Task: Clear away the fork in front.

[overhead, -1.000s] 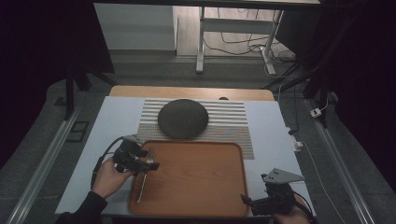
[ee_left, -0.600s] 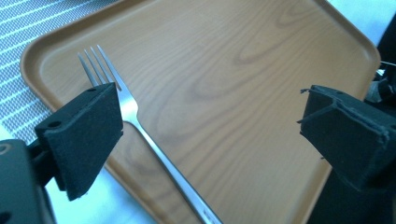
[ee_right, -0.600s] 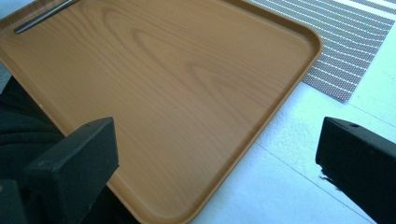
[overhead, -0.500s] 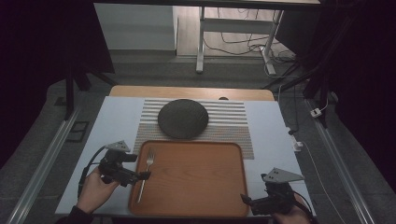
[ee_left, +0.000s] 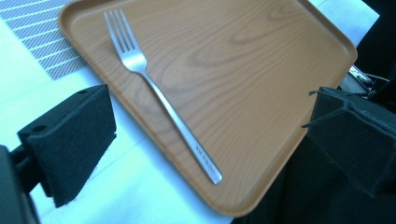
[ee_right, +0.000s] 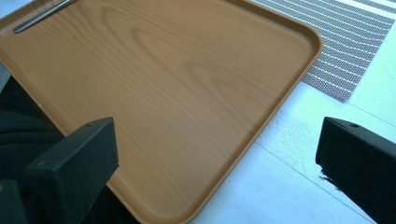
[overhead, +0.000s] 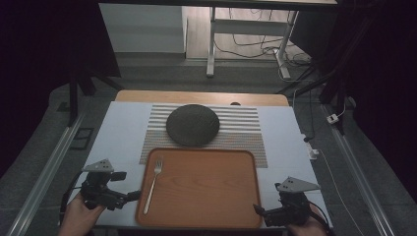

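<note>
Both tongs open, left tongs (overhead: pixel 132 196) just opened, empty, beside tray (overhead: pixel 206 216) edge, fork (overhead: pixel 153 183) inside.

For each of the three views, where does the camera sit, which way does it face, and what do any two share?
High view: above the near table edge, facing forward and down on the tray, dark plate, both hands and grippers.
Left gripper view: rides the left gripper, facing the fork between open jaws.
Right gripper view: rides the right gripper, facing the tray's bare wood between open jaws.
Shared: all three show tray and fork.
</note>
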Available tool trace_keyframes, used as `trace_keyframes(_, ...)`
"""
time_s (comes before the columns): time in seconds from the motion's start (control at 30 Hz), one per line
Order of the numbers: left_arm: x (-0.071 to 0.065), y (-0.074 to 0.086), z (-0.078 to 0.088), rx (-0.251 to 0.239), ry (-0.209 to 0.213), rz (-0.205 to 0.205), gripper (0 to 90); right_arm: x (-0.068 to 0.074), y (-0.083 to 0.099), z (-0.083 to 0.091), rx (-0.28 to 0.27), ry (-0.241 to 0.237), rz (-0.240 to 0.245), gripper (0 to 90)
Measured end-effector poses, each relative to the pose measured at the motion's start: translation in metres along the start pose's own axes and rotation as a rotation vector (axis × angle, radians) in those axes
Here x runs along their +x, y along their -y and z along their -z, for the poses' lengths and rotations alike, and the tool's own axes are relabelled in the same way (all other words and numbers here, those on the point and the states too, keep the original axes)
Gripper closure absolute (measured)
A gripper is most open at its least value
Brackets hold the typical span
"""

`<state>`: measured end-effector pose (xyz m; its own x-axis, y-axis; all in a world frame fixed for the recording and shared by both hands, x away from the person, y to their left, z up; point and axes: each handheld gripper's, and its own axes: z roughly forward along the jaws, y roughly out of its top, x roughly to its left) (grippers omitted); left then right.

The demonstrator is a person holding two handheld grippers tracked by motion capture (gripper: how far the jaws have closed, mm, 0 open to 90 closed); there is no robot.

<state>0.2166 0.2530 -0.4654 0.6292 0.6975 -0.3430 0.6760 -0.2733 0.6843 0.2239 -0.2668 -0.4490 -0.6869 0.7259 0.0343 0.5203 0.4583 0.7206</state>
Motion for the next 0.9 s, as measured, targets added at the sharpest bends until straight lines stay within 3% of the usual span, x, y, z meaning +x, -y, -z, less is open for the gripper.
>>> trace_keyframes(0.3,0.001,0.023,0.017,-0.03,-0.023,0.028,0.0,0.0,0.0,0.0,0.001,0.001,0.0,0.0)
trace_keyframes(0.57,0.003,0.039,0.024,0.002,-0.06,0.045,0.0,0.001,0.0,-0.001,0.002,0.005,0.003,0.0)
trace_keyframes(0.7,0.001,0.043,0.026,0.017,-0.081,0.046,0.0,0.001,-0.001,-0.001,0.004,0.006,0.002,0.0)
trace_keyframes(0.9,0.001,0.041,0.025,0.037,-0.079,0.053,0.0,0.001,-0.001,-0.001,0.007,0.007,0.005,0.0)
